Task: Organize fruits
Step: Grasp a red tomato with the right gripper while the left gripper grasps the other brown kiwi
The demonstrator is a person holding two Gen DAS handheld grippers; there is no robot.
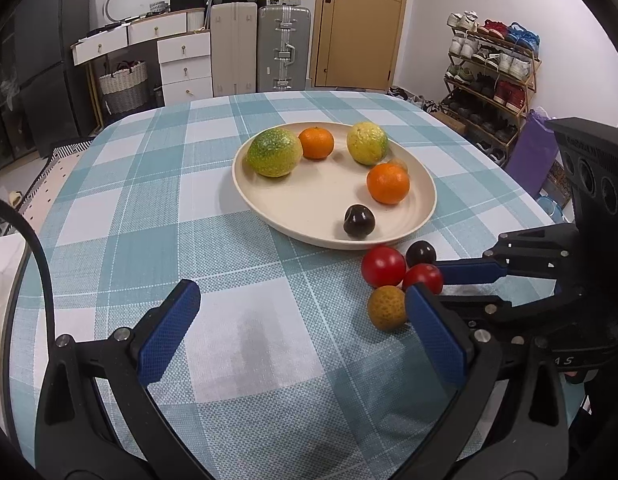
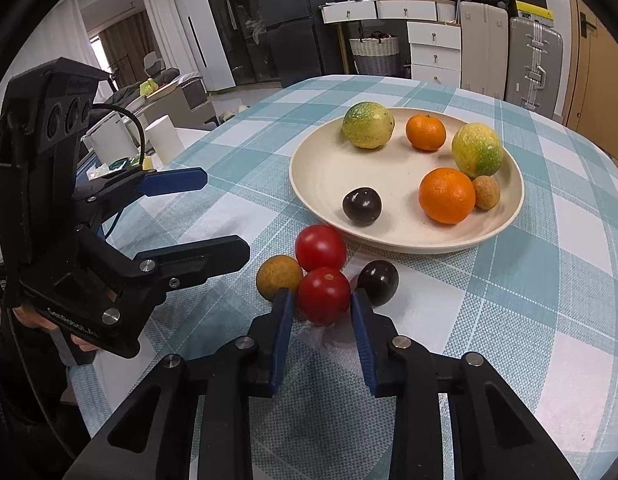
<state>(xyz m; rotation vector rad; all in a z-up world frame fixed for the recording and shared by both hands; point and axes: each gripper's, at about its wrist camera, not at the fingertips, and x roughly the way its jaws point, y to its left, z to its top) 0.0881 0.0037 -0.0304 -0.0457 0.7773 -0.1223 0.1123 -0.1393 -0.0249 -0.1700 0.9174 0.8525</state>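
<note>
Blue-and-white checked cloth covers the table [image 2: 509, 320], which stands in a room with white drawers, suitcases and a shoe rack along the walls. On the cloth, just in front of the round cream plate [image 2: 329, 168], four small fruits are clustered: two red cherry tomatoes, a dark purple round fruit [image 2: 378, 282] and a small speckled yellow-brown fruit [image 2: 279, 277]. The nearer red tomato [image 2: 324, 295] is gripped between the blue pads of the right hand-held gripper [image 2: 319, 312], whose jaws are closed in against its sides while it sits on the cloth. The farther red tomato [image 2: 320, 248] touches it from behind, the yellow-brown fruit lies just to its left and the dark fruit just to its right.

On the plate are seen two large yellow-green citrus fruits [image 2: 368, 125], a small orange mandarin [image 2: 425, 132], a larger orange mandarin [image 2: 447, 195], a small tan fruit [image 2: 486, 192] tucked beside it, and a dark purple fruit [image 2: 361, 205] near the front rim.

The left hand-held gripper [image 1: 301, 328] is held over bare cloth to the left of the cluster, its blue-padded jaws spread wide with nothing between them. In the right wrist view its black body is seen at the left edge, with a hand wrapped round the handle.
</note>
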